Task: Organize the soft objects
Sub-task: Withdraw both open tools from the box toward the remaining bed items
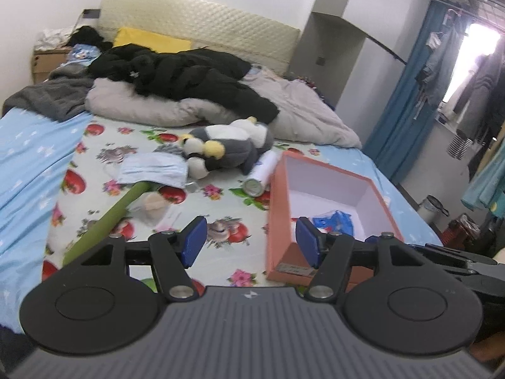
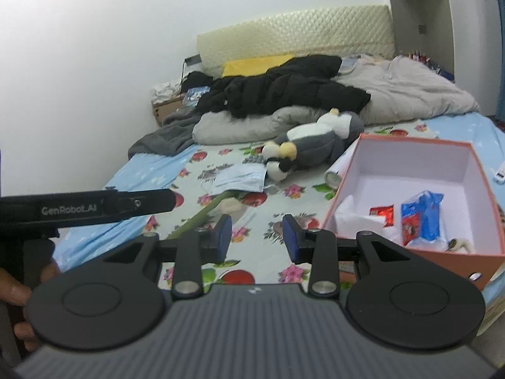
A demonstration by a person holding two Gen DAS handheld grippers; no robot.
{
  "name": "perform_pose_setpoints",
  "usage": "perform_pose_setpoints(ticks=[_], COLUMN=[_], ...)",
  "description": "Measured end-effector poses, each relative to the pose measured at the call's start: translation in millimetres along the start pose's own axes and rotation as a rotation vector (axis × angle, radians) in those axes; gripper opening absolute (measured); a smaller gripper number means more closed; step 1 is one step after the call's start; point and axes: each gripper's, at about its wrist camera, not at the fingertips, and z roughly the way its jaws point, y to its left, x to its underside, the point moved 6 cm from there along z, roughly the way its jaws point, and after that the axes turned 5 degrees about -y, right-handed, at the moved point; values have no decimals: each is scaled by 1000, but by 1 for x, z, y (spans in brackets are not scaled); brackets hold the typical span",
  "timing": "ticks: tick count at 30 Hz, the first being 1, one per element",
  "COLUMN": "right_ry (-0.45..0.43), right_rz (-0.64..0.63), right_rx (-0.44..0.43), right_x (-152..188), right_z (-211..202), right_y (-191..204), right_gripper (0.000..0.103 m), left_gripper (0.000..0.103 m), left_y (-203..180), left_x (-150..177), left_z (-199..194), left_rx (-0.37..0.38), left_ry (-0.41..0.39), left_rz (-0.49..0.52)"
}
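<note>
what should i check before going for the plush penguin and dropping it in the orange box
1. Left gripper empty, jaws apart: ok.
2. Right gripper empty, jaws apart: ok.
3. Plush penguin free to lift: not ok, its far end rests against the grey duvet and it lies partly over the white tube.
4. Orange box open: ok.
5. Room in the box: cannot tell; the blue packet, red packet and white tissue take up the near part, the far part is bare.
6. Path to the penguin: ok, though the face mask and green stick lie to its left.
</note>
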Motion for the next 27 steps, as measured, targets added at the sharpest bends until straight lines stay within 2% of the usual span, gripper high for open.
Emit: perform_pose_setpoints(ticks=[6, 11, 17, 27], right_ry=[42, 67, 112, 175], right_rz=[-2, 10, 26, 29], right_rx=[5, -3, -26, -35], right_x=[10, 10, 10, 7], right_z=[19, 42, 82, 178], right_y=[4, 3, 1, -1], right_gripper=[39, 39, 39, 39], left_gripper=[68, 68, 68, 68], left_y=[25, 44, 74, 144], left_x=[15, 22, 27, 47], left_z=[6, 28, 67, 154], left_rx=[-38, -67, -100, -154], left_ry=[20, 36, 57, 107], left_rz=[-47, -79, -120, -222])
